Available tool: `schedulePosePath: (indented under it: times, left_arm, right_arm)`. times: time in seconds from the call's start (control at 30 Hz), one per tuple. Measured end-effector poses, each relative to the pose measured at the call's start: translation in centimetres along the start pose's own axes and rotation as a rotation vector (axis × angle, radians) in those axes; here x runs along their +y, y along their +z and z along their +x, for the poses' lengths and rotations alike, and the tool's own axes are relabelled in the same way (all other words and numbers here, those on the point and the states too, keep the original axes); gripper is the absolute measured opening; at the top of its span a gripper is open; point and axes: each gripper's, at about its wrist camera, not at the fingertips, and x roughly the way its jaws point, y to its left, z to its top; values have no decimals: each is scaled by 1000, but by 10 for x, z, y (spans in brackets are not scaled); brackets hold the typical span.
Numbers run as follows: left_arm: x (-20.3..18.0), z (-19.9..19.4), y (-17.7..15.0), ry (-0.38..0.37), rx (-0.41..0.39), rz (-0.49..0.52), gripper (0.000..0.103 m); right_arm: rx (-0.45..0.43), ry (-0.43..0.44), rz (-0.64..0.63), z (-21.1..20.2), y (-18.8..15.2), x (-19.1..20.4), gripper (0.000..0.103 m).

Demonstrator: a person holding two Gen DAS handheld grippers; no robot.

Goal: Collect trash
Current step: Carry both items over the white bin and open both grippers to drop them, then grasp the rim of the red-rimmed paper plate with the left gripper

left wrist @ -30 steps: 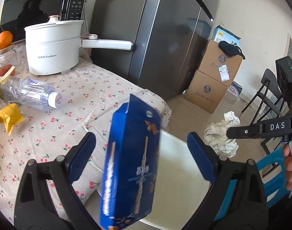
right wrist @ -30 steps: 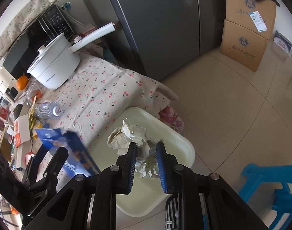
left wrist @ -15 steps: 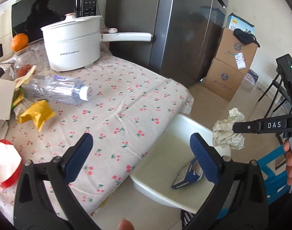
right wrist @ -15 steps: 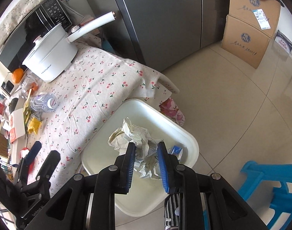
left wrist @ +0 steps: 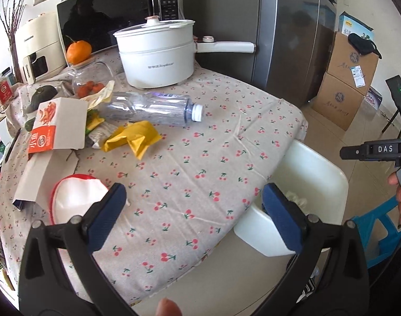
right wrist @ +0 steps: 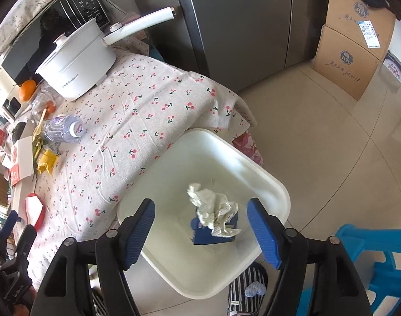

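Note:
A white bin stands on the floor beside the table; it also shows in the left wrist view. Inside it a crumpled paper ball lies on a blue box. My right gripper is open and empty above the bin. My left gripper is open and empty over the table's near edge. On the cherry-print tablecloth lie a clear plastic bottle, a yellow wrapper, an orange-and-white carton and a red-rimmed white lid.
A white electric pot stands at the back of the table before a microwave. A grey fridge is behind. Cardboard boxes stand by the wall. A blue stool is right of the bin.
The blue box fell from my left gripper into the bin. My right gripper opened and the paper ball dropped onto the box. My left gripper swung back over the table.

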Motion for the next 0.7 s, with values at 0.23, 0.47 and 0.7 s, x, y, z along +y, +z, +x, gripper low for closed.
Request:
schedulePosePath:
  times: [0.23,0.47,0.7]
  left_arm:
    - [49,-11,-9,50,52,-42,103]
    - [98,-3,-25,37,217,37,103]
    - [127,14,-47,107,320,108,101]
  right_arm:
    - [-6,26,-37,-2,2,27,81]
    - [-6,53,-107,0,4,67,83]
    - [-3,79,-164,3,9,107,83]
